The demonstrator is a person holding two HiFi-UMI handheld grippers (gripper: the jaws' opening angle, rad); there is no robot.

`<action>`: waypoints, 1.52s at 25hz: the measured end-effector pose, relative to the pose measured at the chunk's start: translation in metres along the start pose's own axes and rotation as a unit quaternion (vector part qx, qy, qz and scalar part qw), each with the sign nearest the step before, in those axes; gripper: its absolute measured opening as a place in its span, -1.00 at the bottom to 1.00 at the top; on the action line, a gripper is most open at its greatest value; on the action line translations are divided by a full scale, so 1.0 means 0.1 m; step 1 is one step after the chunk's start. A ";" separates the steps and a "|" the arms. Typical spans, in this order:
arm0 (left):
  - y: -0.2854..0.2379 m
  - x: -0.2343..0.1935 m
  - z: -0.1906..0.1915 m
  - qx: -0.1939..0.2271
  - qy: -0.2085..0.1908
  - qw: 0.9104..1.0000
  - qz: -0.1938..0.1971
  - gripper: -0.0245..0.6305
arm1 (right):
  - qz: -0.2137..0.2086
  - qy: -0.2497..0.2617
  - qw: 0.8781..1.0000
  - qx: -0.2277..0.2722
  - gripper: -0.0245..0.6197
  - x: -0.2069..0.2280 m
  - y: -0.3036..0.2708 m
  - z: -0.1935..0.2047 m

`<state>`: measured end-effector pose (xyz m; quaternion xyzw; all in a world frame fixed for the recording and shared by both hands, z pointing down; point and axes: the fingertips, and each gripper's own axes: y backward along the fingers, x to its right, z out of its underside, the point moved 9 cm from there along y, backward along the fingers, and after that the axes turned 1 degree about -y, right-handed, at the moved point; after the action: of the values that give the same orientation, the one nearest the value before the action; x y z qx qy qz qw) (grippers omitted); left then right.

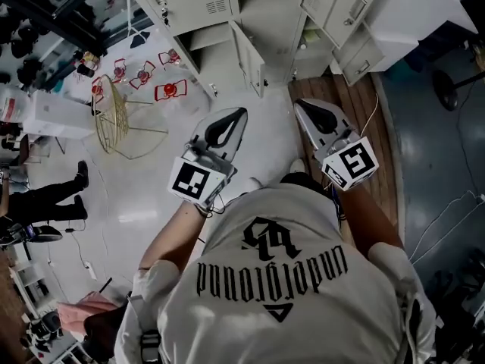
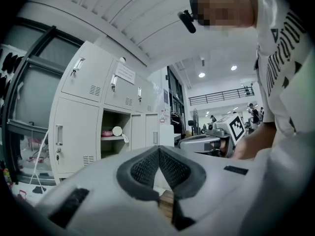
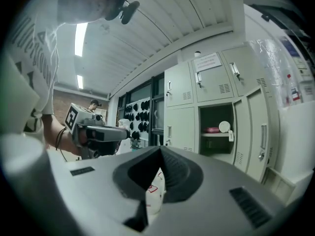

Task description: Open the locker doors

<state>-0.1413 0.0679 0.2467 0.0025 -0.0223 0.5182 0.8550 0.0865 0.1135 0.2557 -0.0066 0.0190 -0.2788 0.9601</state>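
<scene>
Grey metal lockers (image 1: 189, 2) stand ahead of me, with a second bank (image 1: 341, 14) to the right. One lower door (image 1: 248, 55) hangs open. The left gripper view shows that open compartment (image 2: 115, 132), holding a pink thing and a white round item; its neighbours (image 2: 88, 77) are closed. The right gripper view shows the same open compartment (image 3: 216, 127). My left gripper (image 1: 242, 112) (image 2: 158, 149) and right gripper (image 1: 298, 103) (image 3: 160, 149) are held level, short of the lockers. Both are shut with nothing between the jaws.
A gold wire stool (image 1: 117, 120) and several red-and-white objects (image 1: 170, 89) are on the floor at left. A person's legs (image 1: 45, 199) show at far left. A wooden platform (image 1: 356, 127) runs along the right, with a chair base (image 1: 455, 82) and cables beyond.
</scene>
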 end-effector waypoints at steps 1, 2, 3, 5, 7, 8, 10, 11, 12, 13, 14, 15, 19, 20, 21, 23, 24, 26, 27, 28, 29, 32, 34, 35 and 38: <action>0.04 0.03 0.01 0.002 -0.004 1.000 0.004 -0.91 | 0.000 0.000 1.000 -0.001 -0.91 -0.05 0.05 -0.01; 0.07 0.06 0.01 0.004 -0.004 1.000 0.008 -0.91 | -0.002 -0.001 1.000 -0.001 -0.91 -0.09 0.10 -0.01; 0.10 0.10 -0.01 0.005 -0.003 1.000 0.009 -0.91 | -0.003 -0.001 1.000 -0.001 -0.91 -0.12 0.14 -0.03; 0.14 0.15 -0.04 0.008 -0.004 1.000 0.008 -0.91 | -0.007 0.008 1.000 -0.001 -0.91 -0.15 0.21 -0.06; 0.19 0.22 -0.05 0.010 -0.002 1.000 0.003 -0.91 | -0.011 0.025 1.000 -0.003 -0.91 -0.17 0.29 -0.09; 0.20 0.26 -0.05 0.010 0.000 1.000 -0.001 -0.91 | -0.015 0.029 0.999 -0.004 -0.91 -0.16 0.34 -0.09; 0.20 0.36 -0.01 0.007 0.003 1.000 -0.011 -0.91 | -0.024 0.030 0.999 -0.003 -0.91 -0.13 0.45 -0.07; 0.19 0.42 0.02 0.007 0.002 1.000 -0.015 -0.91 | -0.028 0.030 0.999 -0.002 -0.91 -0.11 0.51 -0.06; 0.17 0.48 0.03 0.008 -0.001 1.000 -0.020 -0.91 | -0.032 0.029 0.999 -0.001 -0.91 -0.09 0.58 -0.06; 0.16 0.55 0.04 0.012 -0.003 1.000 -0.023 -0.91 | -0.035 0.029 0.999 0.000 -0.91 -0.06 0.66 -0.05; 0.15 0.62 0.04 0.019 -0.005 0.999 -0.025 -0.91 | -0.037 0.030 0.999 0.000 -0.91 -0.04 0.74 -0.05; 0.13 0.70 0.03 0.026 -0.003 0.999 -0.027 -0.91 | -0.039 0.033 0.999 0.000 -0.91 -0.02 0.82 -0.04; -0.04 1.08 0.04 0.044 0.022 0.998 -0.036 -0.91 | -0.048 0.040 0.998 -0.007 -0.91 0.06 1.23 0.01; -0.09 1.21 0.03 0.047 0.024 0.998 -0.036 -0.91 | -0.049 0.037 0.998 -0.008 -0.91 0.08 1.36 0.02; -0.14 1.33 0.03 0.049 0.026 0.998 -0.035 -0.91 | -0.049 0.034 0.998 -0.008 -0.91 0.11 1.49 0.04; -0.20 1.54 0.01 0.054 0.030 0.998 -0.035 -0.91 | -0.048 0.029 0.998 -0.009 -0.91 0.16 1.73 0.08; -0.21 1.64 0.00 0.054 0.031 0.997 -0.037 -0.91 | -0.048 0.027 0.998 -0.009 -0.91 0.18 1.83 0.09; -0.20 1.81 0.01 0.053 0.032 0.997 -0.044 -0.91 | -0.049 0.023 0.999 -0.008 -0.91 0.20 2.02 0.11; -0.19 1.90 0.00 0.051 0.032 0.997 -0.047 -0.91 | -0.051 0.022 0.998 -0.007 -0.91 0.19 2.10 0.11; -0.18 1.99 0.00 0.049 0.030 0.997 -0.050 -0.91 | -0.052 0.022 0.998 -0.006 -0.91 0.18 2.19 0.11; -0.16 2.07 -0.01 0.046 0.023 0.997 -0.052 -0.91 | -0.053 0.023 0.998 -0.005 -0.91 0.17 2.27 0.11; -0.08 2.33 -0.05 0.037 -0.003 0.997 -0.061 -0.91 | -0.049 0.019 0.999 -0.003 -0.91 0.11 2.50 0.14; -0.02 2.47 -0.08 0.036 -0.015 0.997 -0.070 -0.91 | -0.046 0.014 0.999 0.004 -0.91 0.06 2.63 0.15; 0.00 2.53 -0.09 0.037 -0.018 0.997 -0.073 -0.91 | -0.046 0.016 0.999 0.009 -0.91 0.04 2.69 0.15; 0.05 2.68 -0.14 0.039 -0.023 0.996 -0.074 -0.91 | -0.050 0.019 0.998 0.018 -0.91 -0.01 2.80 0.17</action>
<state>-0.0218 0.3081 0.2436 0.0493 -0.0212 0.4535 0.8896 0.2363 0.3508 0.2660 0.0149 0.0317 -0.3272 0.9443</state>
